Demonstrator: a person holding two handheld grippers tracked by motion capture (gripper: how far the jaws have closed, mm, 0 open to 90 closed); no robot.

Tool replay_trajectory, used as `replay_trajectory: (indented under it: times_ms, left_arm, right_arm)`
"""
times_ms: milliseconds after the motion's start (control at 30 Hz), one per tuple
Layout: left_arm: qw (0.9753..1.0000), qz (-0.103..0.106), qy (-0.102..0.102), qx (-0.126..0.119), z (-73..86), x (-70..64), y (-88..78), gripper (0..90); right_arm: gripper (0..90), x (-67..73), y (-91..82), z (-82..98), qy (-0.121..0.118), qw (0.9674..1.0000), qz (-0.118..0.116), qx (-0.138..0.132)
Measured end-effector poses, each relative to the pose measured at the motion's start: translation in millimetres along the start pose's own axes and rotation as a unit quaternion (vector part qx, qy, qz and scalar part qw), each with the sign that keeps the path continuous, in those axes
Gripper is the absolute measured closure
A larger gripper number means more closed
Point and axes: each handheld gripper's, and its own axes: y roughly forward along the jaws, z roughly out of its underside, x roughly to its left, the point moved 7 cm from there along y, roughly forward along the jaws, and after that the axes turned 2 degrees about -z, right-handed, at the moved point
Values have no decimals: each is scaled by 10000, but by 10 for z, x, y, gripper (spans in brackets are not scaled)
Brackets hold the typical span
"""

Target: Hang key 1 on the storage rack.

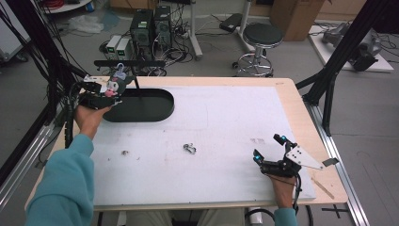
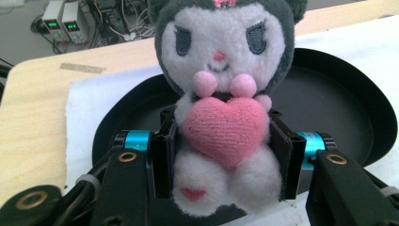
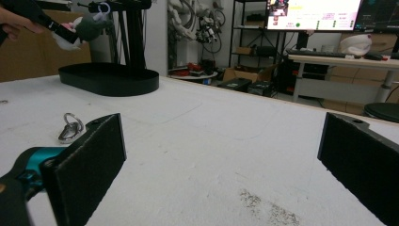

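A small plush toy (image 2: 221, 94) with a dark hood, white face and pink heart sits upright between the pads of my left gripper (image 2: 221, 162), which is shut on its body. In the high view the plush toy (image 1: 114, 84) and left gripper (image 1: 106, 96) hang over the left end of a black oval tray (image 1: 150, 106). My right gripper (image 1: 269, 146) rests near the table's right front with its jaws wide open and nothing between them. Its own view shows the pads (image 3: 91, 160) spread over bare white mat, with the black tray (image 3: 110, 80) far off.
A metal key ring (image 1: 189, 149) lies mid-mat, also seen as a ring (image 3: 70, 127) in the right gripper view. A small dark bit (image 1: 125, 152) lies to its left. A black stand (image 1: 129, 63) rises behind the tray. A stool (image 1: 261, 35) and electronics sit beyond the table.
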Motion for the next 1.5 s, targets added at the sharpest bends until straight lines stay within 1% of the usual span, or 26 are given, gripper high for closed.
replay_trajectory:
  times_ms: [33, 100, 167, 200, 233, 267, 300, 333, 400, 433, 467, 533, 600, 667, 767, 833, 867, 967, 1100, 1200, 1300, 1367, 1400, 1433, 1467, 1500]
  left_arm:
    - [10000, -8, -8, -12, 1, 1, 3, 526]
    - [10000, 90, 1, -37, 2, -7, 4, 514]
    - [9996, 210, 85, -174, -7, -16, 8, 481]
    - [9988, 330, 167, -329, -22, -24, 11, 430]
    - [9980, 363, 250, -455, -37, -27, 21, 318]
    - [9978, 332, 318, -473, -37, -29, 28, 219]
    - [9971, 474, 336, -490, -31, -45, 29, 145]
    - [9966, 603, 304, -478, -22, -52, 20, 93]
    - [9959, 666, 172, -584, -12, -46, -18, 20]
    - [9936, 758, 120, -828, -25, -41, -68, 17]
    - [9928, 758, 139, -920, -30, -39, -96, 17]
    - [9890, 844, 208, -1197, -42, -56, -171, 17]
    - [9870, 916, 337, -1273, -48, -98, -245, 17]
    - [9840, 996, 427, -1415, -69, -165, -332, 17]
    - [9777, 1190, 611, -1620, -96, -283, -475, 17]
    - [9727, 1339, 732, -1748, -106, -370, -569, 17]
    - [9706, 1367, 820, -1803, -105, -412, -619, 17]
    - [9624, 1533, 1023, -1996, -65, -542, -767, 17]
    - [9541, 1773, 1089, -2156, 45, -663, -916, 17]
    - [9505, 1856, 1115, -2228, 149, -705, -1006, 17]
    - [9476, 1865, 1120, -2341, 258, -711, -1089, 17]
    - [9464, 1872, 1076, -2404, 341, -698, -1143, 17]
    - [9465, 1862, 1066, -2412, 369, -690, -1158, 17]
    - [9457, 1865, 1046, -2449, 396, -682, -1174, 17]
    - [9437, 1894, 982, -2528, 443, -668, -1195, 17]
    - [9446, 1867, 946, -2530, 490, -650, -1207, 17]
  right_arm:
    - [6, 1, 0, 0, 4, 10000, -1, 3]
    - [6, 1, 0, 0, -3, 10000, 0, 4]
    - [6, 0, 0, 0, 1, 10000, -1, -2]
    - [6, -1, 1, -2, -2, 10000, -7, -14]
    - [6, -3, 2, -2, -7, 10000, -6, -16]
    - [6, -2, 1, -2, -4, 10000, -6, -14]
    - [6, -1, 1, -2, 0, 10000, -8, -13]
    - [6, -3, 1, -2, -9, 10000, -3, -15]
    - [6, -3, 1, -2, -7, 10000, -4, -13]
    - [6, -3, 1, -2, 5, 10000, -2, -13]
    - [6, -3, 0, -2, 0, 10000, -1, -13]
    - [6, -3, 1, -2, -4, 10000, 10, -12]
    - [6, -4, 1, -2, -10, 10000, 8, -13]
    - [6, -4, 2, -2, -3, 10000, 5, -11]
    - [6, 1, 0, 0, 15, 10000, 4, 0]
    - [6, 2, 0, 0, -5, 10000, 4, 5]
    - [6, 2, 0, 0, -5, 10000, 4, 5]
    - [6, 3, 0, 0, 26, 10000, 6, 2]
    - [6, -9, 4, -4, -14, 10000, 6, -22]
    - [6, 0, 0, 1, 11, 10000, 4, 3]
    - [6, -2, 0, -2, 6, 10000, -4, -18]
    - [6, -3, -1, -2, 16, 10000, -14, -18]
    - [6, -3, -1, -2, 6, 10000, -16, -19]
    - [6, -3, -1, -2, 6, 10000, -10, -16]
    - [6, -2, -1, -2, 6, 10000, -7, -15]
    - [6, -4, -1, -2, -4, 10000, 4, -19]
